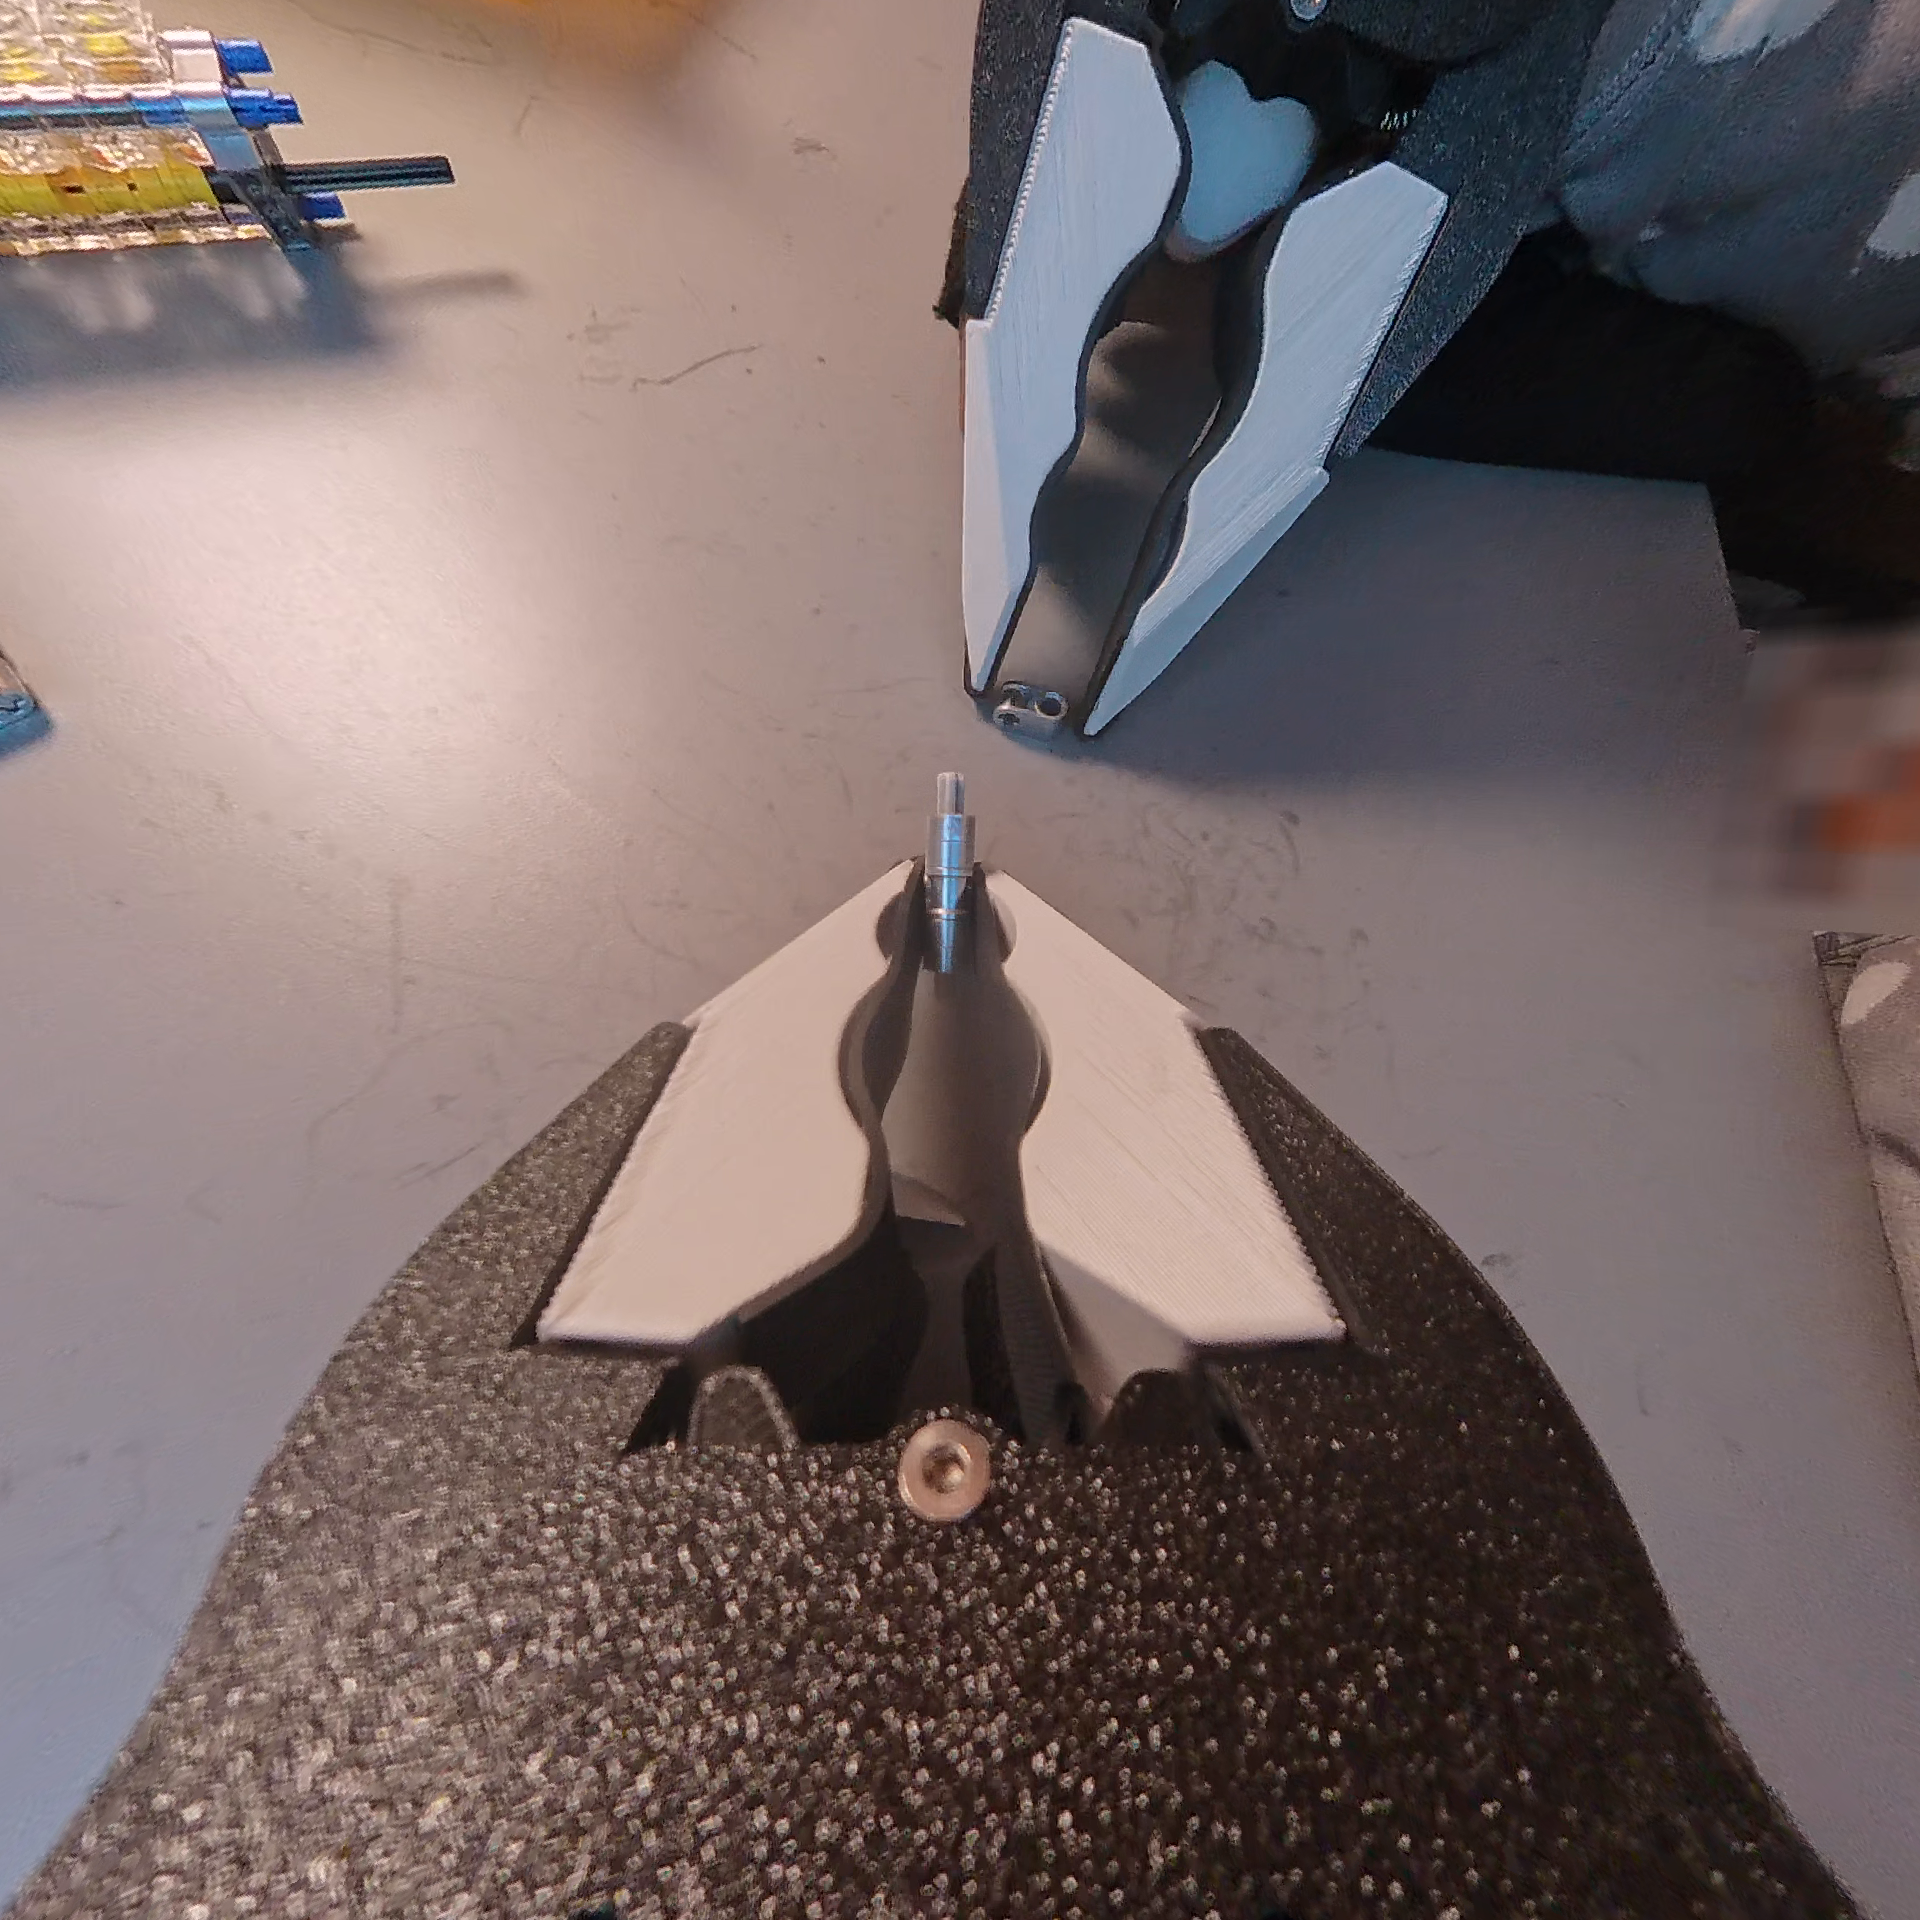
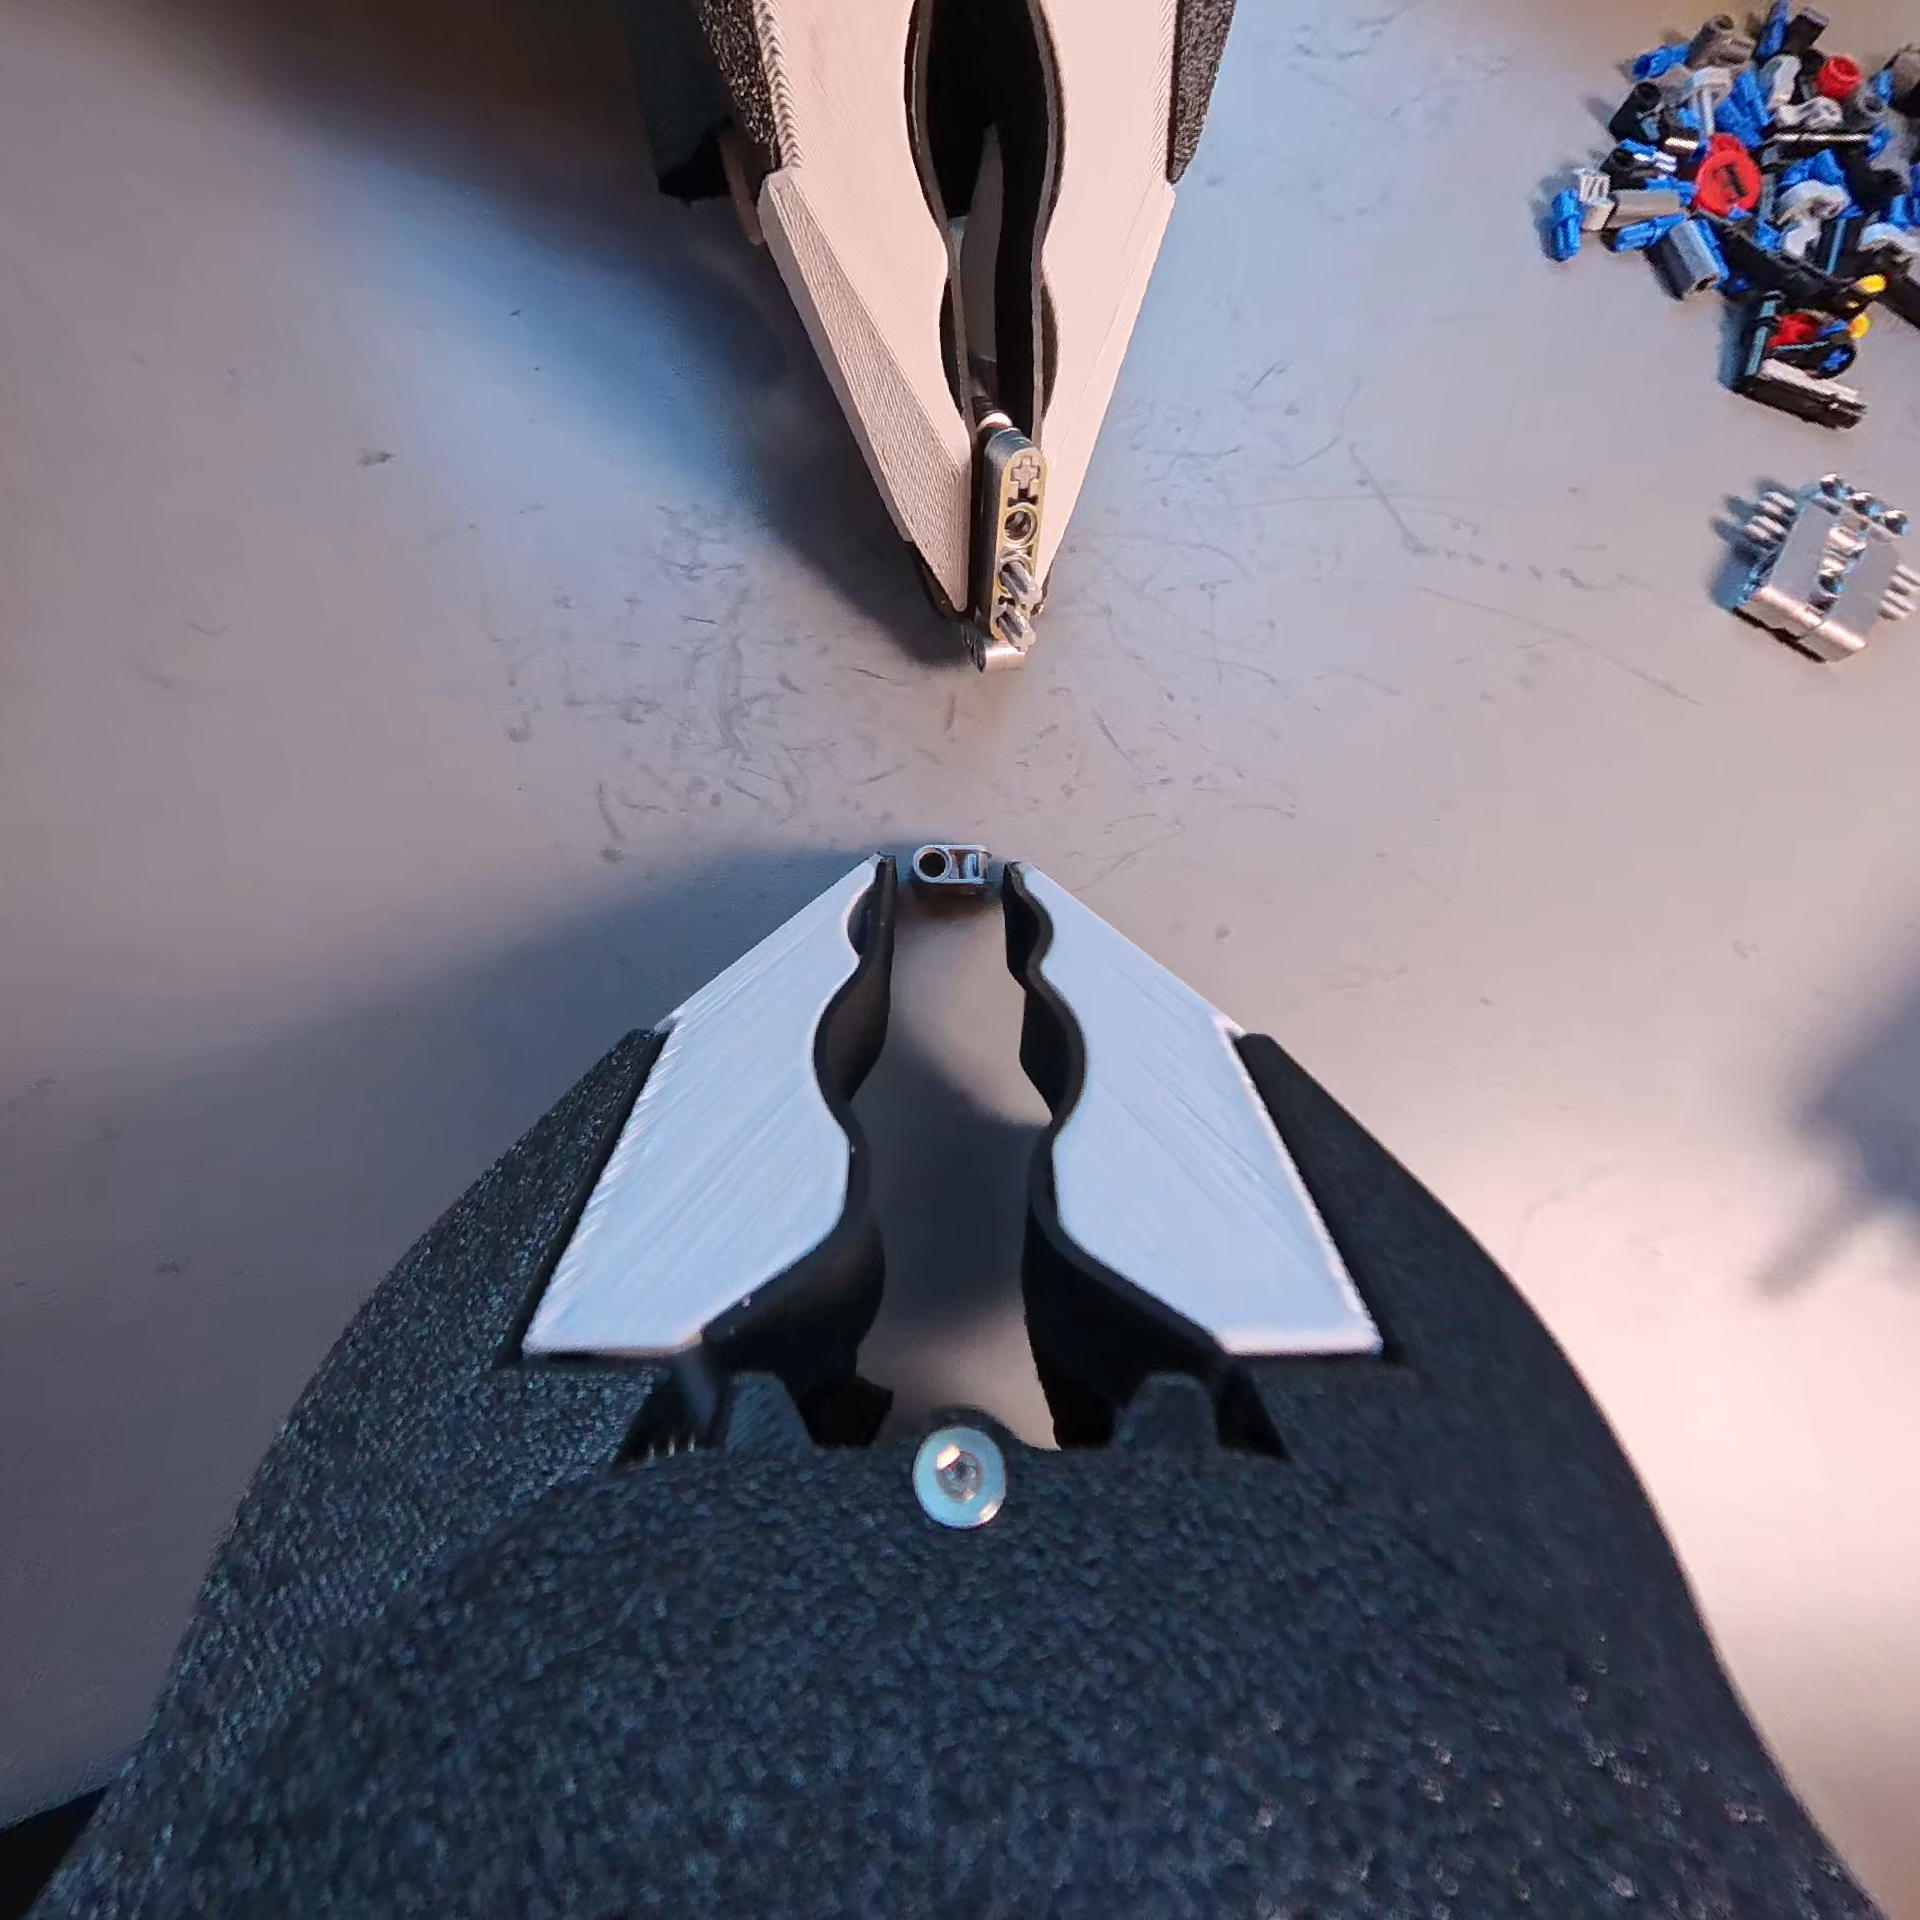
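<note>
Left wrist view: left tool [image 1: 951, 883] pinches grey beam [image 1: 949, 868] (unmarked), right tool [image 2: 948, 868] pinches connector [image 2: 949, 863].

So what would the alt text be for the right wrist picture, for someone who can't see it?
The right gripper pinches a small grey connector piece between its tips above a scratched grey table. Facing it, the left gripper is shut on a thin grey beam with holes. A pile of blue, black and red building pieces lies at top right.

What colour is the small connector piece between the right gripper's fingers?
The connector piece is light grey, best seen in the right wrist view.
</note>
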The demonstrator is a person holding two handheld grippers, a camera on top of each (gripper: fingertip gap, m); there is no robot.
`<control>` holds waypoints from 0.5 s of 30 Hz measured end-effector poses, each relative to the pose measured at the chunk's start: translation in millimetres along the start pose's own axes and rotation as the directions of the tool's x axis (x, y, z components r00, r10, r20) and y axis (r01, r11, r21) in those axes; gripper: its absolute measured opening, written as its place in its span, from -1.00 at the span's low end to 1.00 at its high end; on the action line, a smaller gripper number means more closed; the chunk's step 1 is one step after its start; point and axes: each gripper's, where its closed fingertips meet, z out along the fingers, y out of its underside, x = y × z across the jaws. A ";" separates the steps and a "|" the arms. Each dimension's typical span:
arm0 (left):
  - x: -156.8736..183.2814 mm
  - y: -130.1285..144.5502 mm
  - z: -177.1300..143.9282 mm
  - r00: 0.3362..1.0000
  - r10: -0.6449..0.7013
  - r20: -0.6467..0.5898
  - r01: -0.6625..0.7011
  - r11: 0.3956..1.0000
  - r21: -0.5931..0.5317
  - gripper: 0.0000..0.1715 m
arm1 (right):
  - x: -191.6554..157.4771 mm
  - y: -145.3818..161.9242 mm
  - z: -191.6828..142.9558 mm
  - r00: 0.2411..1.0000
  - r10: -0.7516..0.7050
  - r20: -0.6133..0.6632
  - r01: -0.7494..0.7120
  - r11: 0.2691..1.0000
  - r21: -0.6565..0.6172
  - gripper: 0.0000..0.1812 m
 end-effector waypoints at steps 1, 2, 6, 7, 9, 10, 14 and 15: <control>0.2 0.0 0.1 1.000 0.002 0.000 -0.002 1.000 0.000 -0.93 | -0.2 -0.1 -0.1 1.000 -0.003 -0.002 0.003 1.000 0.001 -0.79; 0.2 0.0 0.2 1.000 0.003 0.001 -0.003 1.000 -0.001 -0.93 | -0.6 0.0 0.0 1.000 -0.003 0.001 0.003 1.000 0.001 -0.80; 0.2 0.0 0.5 1.000 0.003 0.002 -0.003 1.000 -0.002 -0.93 | -1.9 -0.1 0.3 1.000 0.006 0.020 -0.006 1.000 0.006 -0.82; 0.1 0.0 0.7 1.000 0.004 0.003 -0.004 1.000 -0.002 -0.93 | -2.0 -0.1 0.4 1.000 0.007 0.021 -0.007 1.000 0.006 -0.83; 1.1 0.0 1.1 1.000 0.009 -0.001 -0.009 1.000 -0.006 -0.93 | -1.3 -0.4 0.6 1.000 0.003 0.014 -0.003 1.000 0.006 -0.90; 2.4 0.0 1.2 1.000 0.016 -0.007 -0.016 1.000 -0.009 -0.93 | 0.7 -0.3 0.7 1.000 -0.002 0.000 0.002 1.000 0.005 -1.00; 2.6 -0.5 2.5 0.999 0.034 -0.011 -0.034 0.999 -0.029 -0.94 | -2.2 -0.9 1.2 1.000 -0.012 0.023 0.012 1.000 0.003 -0.95; 2.5 -0.6 2.8 0.999 0.038 -0.011 -0.038 0.999 -0.030 -0.94 | -3.1 -1.2 1.2 1.000 -0.009 0.029 0.009 1.000 0.003 -0.92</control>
